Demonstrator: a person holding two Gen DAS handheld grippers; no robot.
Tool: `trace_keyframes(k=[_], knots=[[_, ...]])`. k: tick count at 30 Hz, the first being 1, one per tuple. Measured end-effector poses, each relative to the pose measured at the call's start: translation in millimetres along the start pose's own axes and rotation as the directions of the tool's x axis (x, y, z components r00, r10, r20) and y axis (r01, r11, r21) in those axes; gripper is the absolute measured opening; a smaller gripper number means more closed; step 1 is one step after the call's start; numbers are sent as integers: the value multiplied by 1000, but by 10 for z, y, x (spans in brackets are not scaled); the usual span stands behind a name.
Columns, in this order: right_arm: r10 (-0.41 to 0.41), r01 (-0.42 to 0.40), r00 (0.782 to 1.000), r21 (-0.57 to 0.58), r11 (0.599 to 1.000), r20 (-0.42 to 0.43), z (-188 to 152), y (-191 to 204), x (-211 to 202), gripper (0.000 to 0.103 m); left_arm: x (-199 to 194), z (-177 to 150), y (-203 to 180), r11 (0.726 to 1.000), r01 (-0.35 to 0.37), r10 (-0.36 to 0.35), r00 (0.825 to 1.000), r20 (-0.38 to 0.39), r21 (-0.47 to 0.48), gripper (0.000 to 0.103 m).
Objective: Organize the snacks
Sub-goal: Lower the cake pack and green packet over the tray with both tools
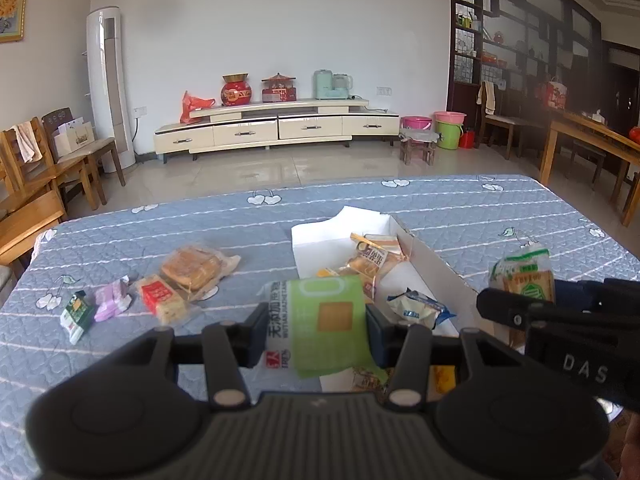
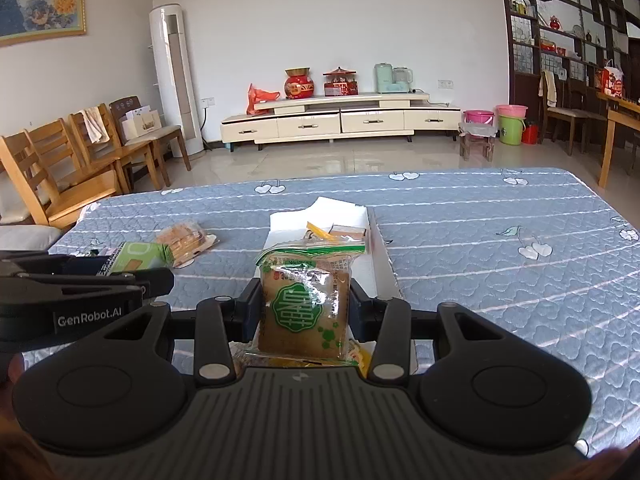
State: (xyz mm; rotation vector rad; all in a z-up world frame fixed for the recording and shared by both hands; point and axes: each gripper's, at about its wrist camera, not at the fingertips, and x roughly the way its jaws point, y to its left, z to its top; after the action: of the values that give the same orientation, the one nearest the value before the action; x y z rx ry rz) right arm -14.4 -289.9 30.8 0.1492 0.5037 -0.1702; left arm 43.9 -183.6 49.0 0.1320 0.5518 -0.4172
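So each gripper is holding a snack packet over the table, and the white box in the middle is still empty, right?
Not quite: the white box is not empty. The left wrist view shows several packets already lying in it, among them a blue-and-white packet. The rest holds: the left gripper grips a green packet and the right gripper a brown packet.

Both black two-finger grippers are gripping, side by side.
The left gripper (image 1: 316, 326) and the right gripper (image 2: 306, 304) are pointing forward and slightly downward, each with jaws pressing on a packet.
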Motion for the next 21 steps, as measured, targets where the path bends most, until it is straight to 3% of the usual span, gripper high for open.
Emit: trace_keyframes(k=[21], knots=[[36, -36, 998, -10, 999, -53, 364, -51, 645, 52, 797, 448, 73, 1000, -21, 20, 999, -27, -12, 48]])
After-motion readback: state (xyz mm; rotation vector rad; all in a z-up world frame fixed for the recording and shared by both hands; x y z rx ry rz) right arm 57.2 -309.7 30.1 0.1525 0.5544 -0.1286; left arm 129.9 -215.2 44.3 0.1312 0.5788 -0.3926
